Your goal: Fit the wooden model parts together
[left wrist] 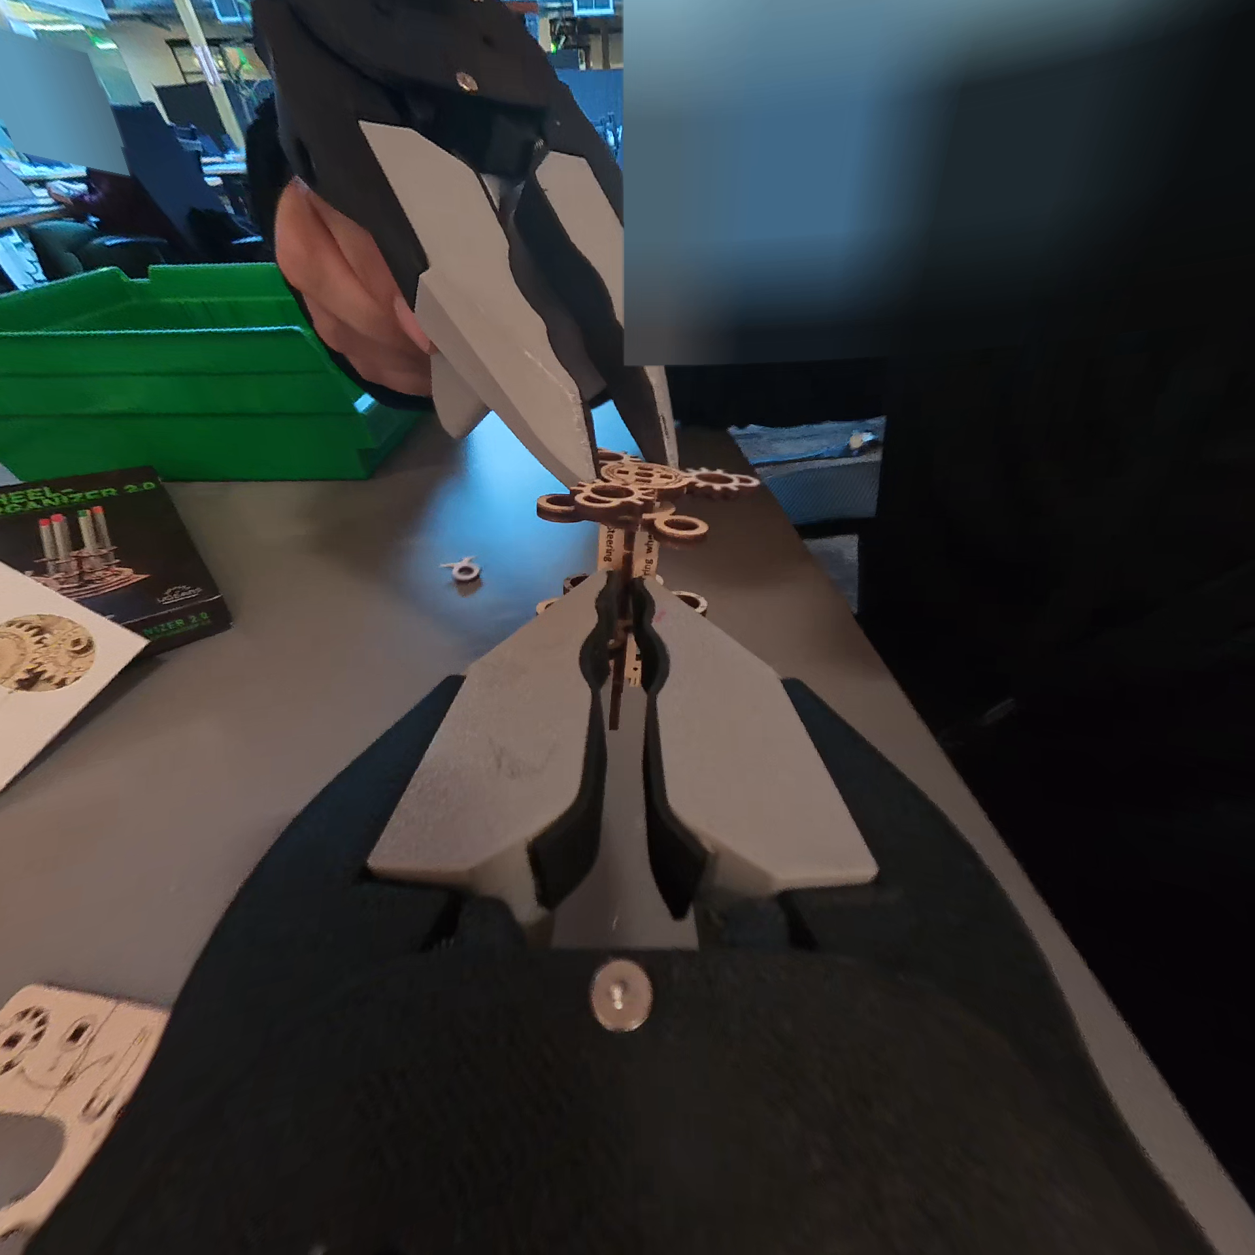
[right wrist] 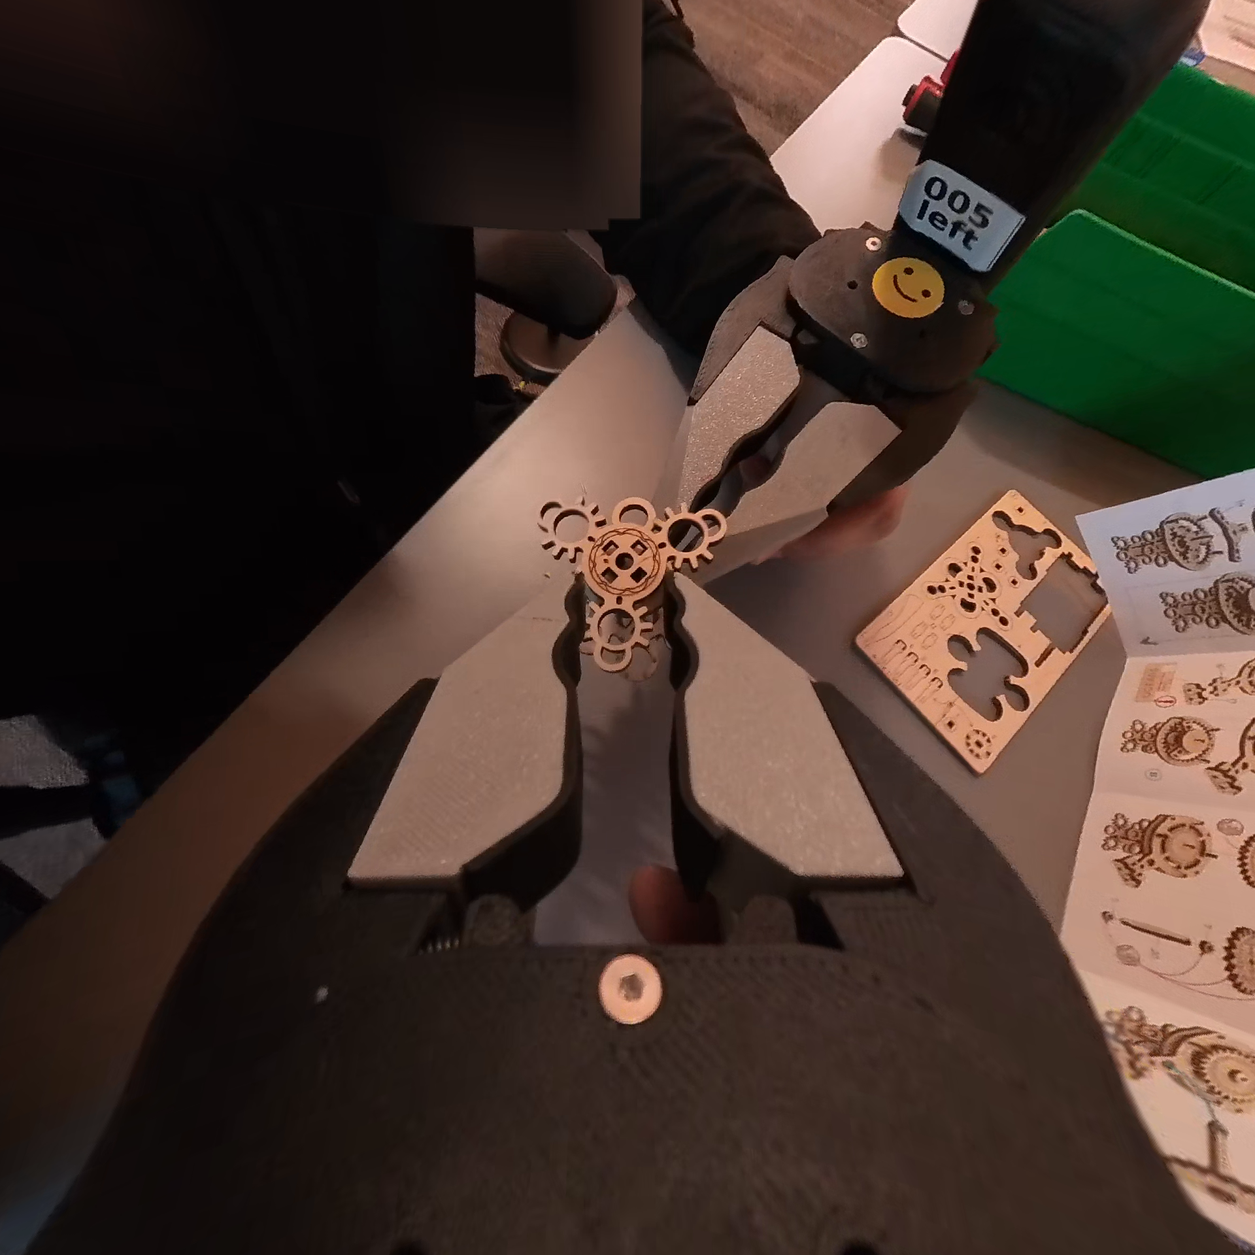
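Left gripper (left wrist: 621, 591): fingers nearly closed, pinching the upright post (left wrist: 619, 611) of the wooden model above the grey table (left wrist: 305, 679).
Right gripper (right wrist: 623, 597): jaws partly open around the 4-lobed gear plate (right wrist: 625, 564) topping that post; contact appears likely, unclear.
Punched-out wooden sheet (right wrist: 978, 611): flat on table beside instruction sheet (right wrist: 1188, 781).

Green and white lettering runs across a dark box (left wrist: 102, 550) at the left. Small black print marks the wooden post (left wrist: 614, 543). A blue printed label (right wrist: 954, 217) sits on the left gripper (right wrist: 699, 523), just above a yellow smiley sticker (right wrist: 908, 286).
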`<state>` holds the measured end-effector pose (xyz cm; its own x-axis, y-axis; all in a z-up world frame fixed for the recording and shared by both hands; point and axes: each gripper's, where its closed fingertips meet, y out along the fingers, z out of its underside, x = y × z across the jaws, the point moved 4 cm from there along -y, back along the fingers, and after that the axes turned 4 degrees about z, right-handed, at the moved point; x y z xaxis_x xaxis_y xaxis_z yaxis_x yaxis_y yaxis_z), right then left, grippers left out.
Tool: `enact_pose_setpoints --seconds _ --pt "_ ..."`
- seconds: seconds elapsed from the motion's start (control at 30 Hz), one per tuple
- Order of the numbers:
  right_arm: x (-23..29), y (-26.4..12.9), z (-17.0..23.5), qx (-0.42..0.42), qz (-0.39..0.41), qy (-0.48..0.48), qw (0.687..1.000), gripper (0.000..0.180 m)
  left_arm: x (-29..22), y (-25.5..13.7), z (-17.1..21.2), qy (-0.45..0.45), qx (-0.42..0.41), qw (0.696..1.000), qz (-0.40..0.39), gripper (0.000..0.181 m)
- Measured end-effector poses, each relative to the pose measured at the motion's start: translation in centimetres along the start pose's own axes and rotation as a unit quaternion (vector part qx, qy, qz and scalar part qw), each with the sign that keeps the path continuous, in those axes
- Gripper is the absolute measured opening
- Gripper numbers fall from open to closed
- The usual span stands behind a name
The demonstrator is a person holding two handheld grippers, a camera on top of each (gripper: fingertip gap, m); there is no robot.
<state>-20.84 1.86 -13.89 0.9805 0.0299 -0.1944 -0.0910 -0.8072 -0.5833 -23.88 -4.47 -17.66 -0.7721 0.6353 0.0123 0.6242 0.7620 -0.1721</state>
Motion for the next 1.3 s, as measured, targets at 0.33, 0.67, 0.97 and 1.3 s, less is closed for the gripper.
enact_pose_setpoints --seconds 0.33,0.67,0.97,1.3 --pt "2.2 -2.0 1.5 -0.023 0.026 0.044 0.998 0.019 0.0 3.0 -0.5 -0.065 -0.007 0.997 0.031 0.0" --pt "2.8 -1.8 4.1 -0.017 0.027 0.071 0.997 0.019 0.6 4.8 1.0 -0.106 0.073 0.991 0.024 0.0" --pt "2.6 -2.2 4.2 -0.03 0.036 0.068 0.997 0.019 0.8 4.8 1.4 -0.119 0.086 0.989 0.017 0.001" --pt "1.5 -3.8 4.1 -0.057 0.083 0.069 0.992 0.018 0.8 2.8 0.4 -0.119 0.023 0.992 0.018 0.001"
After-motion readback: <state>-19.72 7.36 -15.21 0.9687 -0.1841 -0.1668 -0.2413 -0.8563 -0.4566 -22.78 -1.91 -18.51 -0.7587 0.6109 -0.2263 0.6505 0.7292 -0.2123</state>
